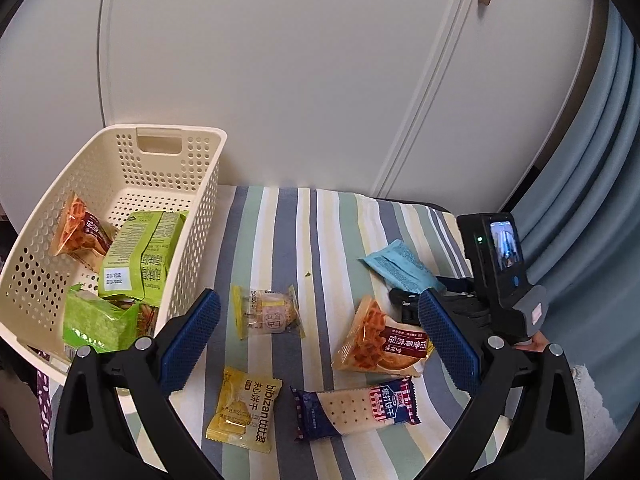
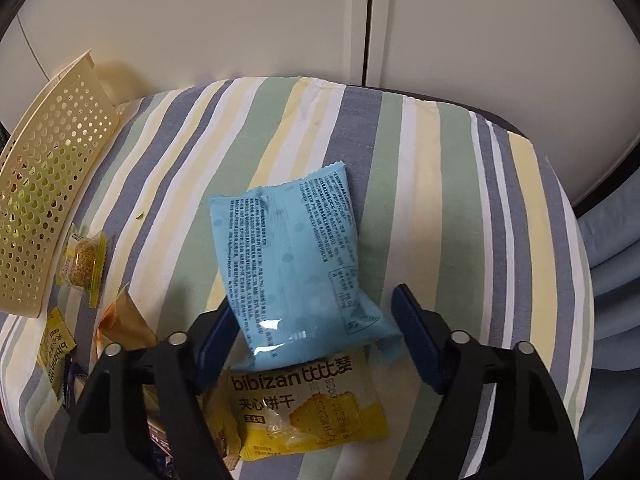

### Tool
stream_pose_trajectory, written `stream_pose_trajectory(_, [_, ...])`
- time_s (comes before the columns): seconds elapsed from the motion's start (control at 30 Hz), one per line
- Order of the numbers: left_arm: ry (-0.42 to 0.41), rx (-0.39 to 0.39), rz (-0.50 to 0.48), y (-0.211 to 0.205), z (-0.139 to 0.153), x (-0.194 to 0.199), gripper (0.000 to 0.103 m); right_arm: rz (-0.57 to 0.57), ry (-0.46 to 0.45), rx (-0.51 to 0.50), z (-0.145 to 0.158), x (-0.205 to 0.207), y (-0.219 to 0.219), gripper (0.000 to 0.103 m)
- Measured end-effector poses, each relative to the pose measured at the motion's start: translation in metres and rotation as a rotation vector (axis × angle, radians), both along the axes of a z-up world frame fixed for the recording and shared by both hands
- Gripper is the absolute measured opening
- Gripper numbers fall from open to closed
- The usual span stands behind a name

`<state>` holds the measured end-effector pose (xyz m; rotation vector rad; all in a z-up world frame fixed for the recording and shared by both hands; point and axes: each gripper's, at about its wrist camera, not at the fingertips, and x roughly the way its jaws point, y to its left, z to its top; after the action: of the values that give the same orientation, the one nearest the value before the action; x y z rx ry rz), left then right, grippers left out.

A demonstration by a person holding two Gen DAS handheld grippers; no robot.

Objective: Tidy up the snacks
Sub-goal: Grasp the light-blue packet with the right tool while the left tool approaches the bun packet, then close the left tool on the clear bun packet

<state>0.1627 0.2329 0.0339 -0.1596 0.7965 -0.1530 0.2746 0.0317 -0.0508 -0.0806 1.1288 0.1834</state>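
My right gripper [image 2: 316,344], jaws apart, straddles the light-blue snack packet [image 2: 296,256], printed back upward, on the striped cloth [image 2: 440,184]. My left gripper [image 1: 320,344] hangs open; perforated cream basket [image 1: 120,168] at ten o'clock.

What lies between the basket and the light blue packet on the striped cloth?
In the left wrist view, only bare striped cloth and a tiny green crumb separate the basket from the light blue packet.

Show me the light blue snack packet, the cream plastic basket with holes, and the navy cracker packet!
light blue snack packet [image 2: 296,264]: right wrist view, packet middle.
cream plastic basket with holes [image 1: 200,216]: left wrist view, right wall.
navy cracker packet [image 1: 352,408]: left wrist view, clear window.
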Motion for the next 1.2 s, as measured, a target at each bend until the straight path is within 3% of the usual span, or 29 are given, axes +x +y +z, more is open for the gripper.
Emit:
stream_pose_trajectory(0.23, [0.102, 0.057, -0.013, -0.012, -0.033, 0.038, 0.101, -0.051, -0.026, 0.037, 0.001, -0.009, -0.020, 0.067])
stream_pose_trajectory(0.33, [0.110, 0.166, -0.013, -0.024, -0.042, 0.049, 0.101, -0.062, -0.029, 0.071, 0.001, -0.009, -0.024, 0.068])
stream_pose_trajectory(0.4, [0.119, 0.196, -0.020, -0.030, -0.045, 0.054, 0.101, -0.063, -0.032, 0.079, 0.000, -0.008, -0.023, 0.068])
stream_pose_trajectory(0.67, [0.179, 0.136, -0.055, -0.042, -0.061, 0.064, 0.101, -0.068, -0.038, 0.107, 0.000, -0.015, -0.030, 0.069])
stream_pose_trajectory(0.8, [0.252, 0.099, -0.002, -0.032, -0.080, 0.075, 0.100, -0.069, -0.038, 0.119, 0.000, -0.014, -0.032, 0.069])
stream_pose_trajectory(0.97, [0.303, 0.132, 0.076, -0.017, -0.099, 0.086, 0.100, -0.069, -0.039, 0.119, 0.001, -0.015, -0.034, 0.069])
stream_pose_trajectory(1.2, [0.317, 0.171, 0.085, -0.020, -0.115, 0.089, 0.098, -0.075, -0.037, 0.154, 0.001, -0.015, -0.037, 0.069])
